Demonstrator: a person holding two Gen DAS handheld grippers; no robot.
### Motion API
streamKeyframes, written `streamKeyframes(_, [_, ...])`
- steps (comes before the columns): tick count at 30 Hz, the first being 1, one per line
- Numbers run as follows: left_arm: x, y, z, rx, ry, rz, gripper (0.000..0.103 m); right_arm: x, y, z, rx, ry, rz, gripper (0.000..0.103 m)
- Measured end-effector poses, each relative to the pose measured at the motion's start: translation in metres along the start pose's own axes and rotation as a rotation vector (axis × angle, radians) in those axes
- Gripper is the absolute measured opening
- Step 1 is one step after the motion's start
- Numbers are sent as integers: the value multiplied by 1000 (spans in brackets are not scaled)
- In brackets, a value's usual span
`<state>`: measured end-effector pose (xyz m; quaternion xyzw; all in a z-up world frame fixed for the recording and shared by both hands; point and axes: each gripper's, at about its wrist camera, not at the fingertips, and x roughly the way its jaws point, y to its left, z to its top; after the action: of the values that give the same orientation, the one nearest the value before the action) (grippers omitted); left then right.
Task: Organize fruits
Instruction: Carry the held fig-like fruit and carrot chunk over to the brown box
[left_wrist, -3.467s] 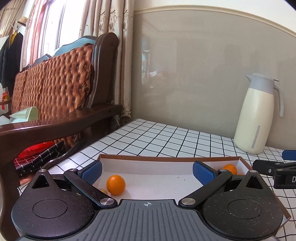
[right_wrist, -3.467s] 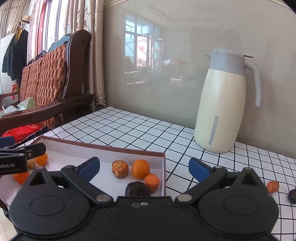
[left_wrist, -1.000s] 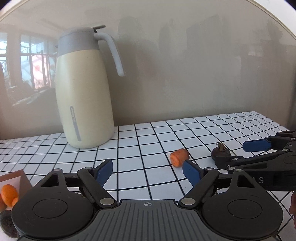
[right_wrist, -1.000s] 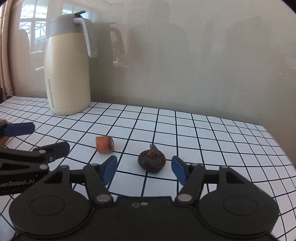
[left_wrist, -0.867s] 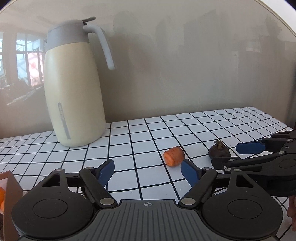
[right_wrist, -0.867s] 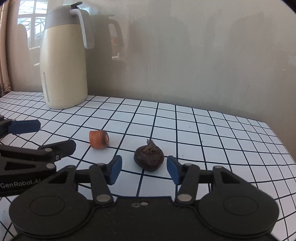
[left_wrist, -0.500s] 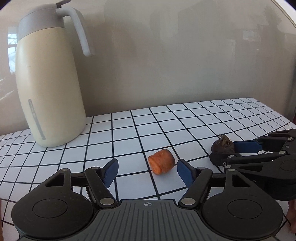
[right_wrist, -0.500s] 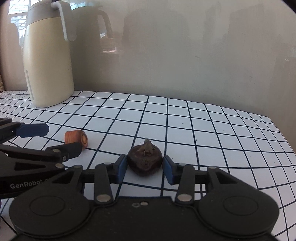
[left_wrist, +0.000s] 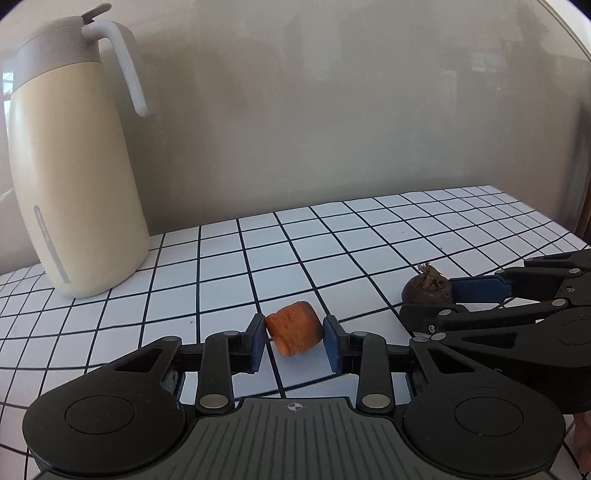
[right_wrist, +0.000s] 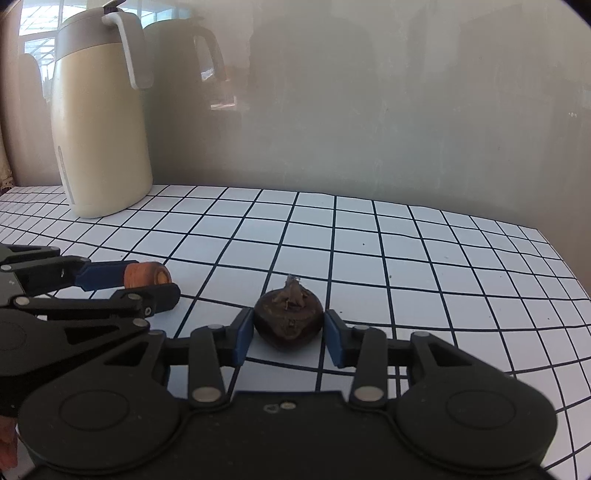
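left gripper (left_wrist: 294, 341): moved from box to orange piece (left_wrist: 293, 327), fingers narrowed around it | right gripper (right_wrist: 288, 335): fingers closed in beside dark fruit (right_wrist: 287, 322)

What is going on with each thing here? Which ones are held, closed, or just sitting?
Left gripper: pads closed against the orange chunk.
Orange chunk: on the table, lying on its side, pinched between the pads.
Right gripper: pads closed around the dark brown fruit.
Dark brown fruit: upright on the table, stem tuft up.
Cream jug: standing upright, lid shut, untouched.
Checked table: carries all these things.
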<state>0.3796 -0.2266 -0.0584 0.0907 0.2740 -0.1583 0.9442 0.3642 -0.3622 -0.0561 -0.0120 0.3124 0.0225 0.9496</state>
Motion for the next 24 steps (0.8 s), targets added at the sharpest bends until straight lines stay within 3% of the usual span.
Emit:
streamKeyframes(15, [-116,25,-31,-62,-92,92,34,-83,48,-6,-59,-76,51,32])
streamKeyframes(24, [-167,48,-51,-128,-120,158,34,-118,73,-14,-77,-106,105,32])
